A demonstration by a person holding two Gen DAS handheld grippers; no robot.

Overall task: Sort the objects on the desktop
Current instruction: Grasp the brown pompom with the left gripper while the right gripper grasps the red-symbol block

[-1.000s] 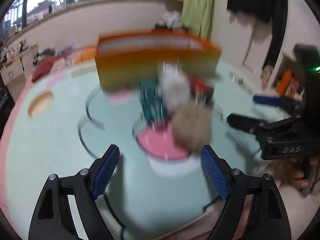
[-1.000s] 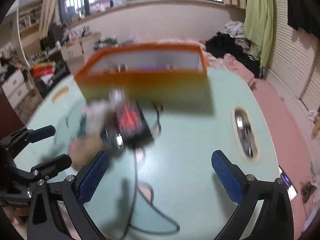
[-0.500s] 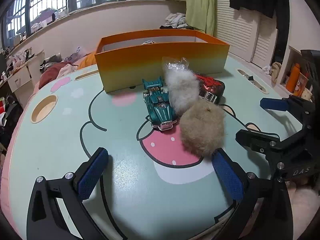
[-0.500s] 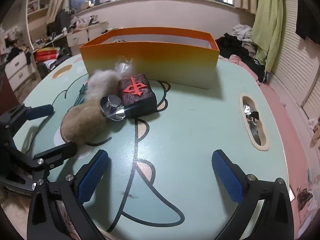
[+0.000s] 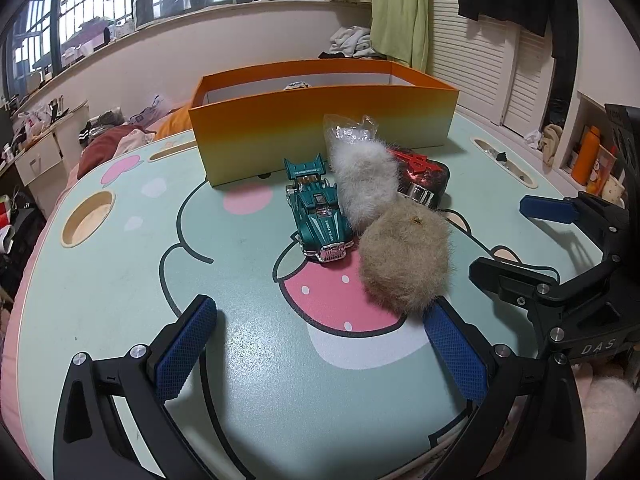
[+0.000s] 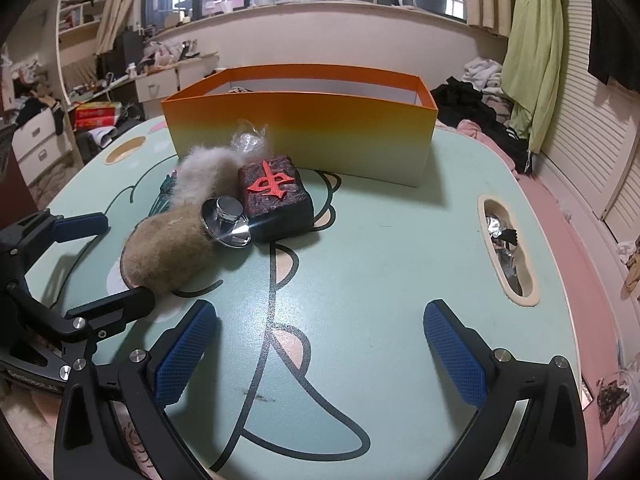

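Fluffy tan pom-pom [image 5: 406, 256] touches the green toy car [image 5: 318, 216]. Both grippers' fingers [image 5: 186, 350] gape empty; grabbing it may nudge the car.

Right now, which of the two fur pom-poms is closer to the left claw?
The tan pom-pom. It sits just ahead of the left claw, by its right finger. The white pom-pom lies farther back, toward the orange box.

Toy car [image 5: 320, 216] reads "SUPER POWER"; claw [image 5: 560, 248] "DAS"
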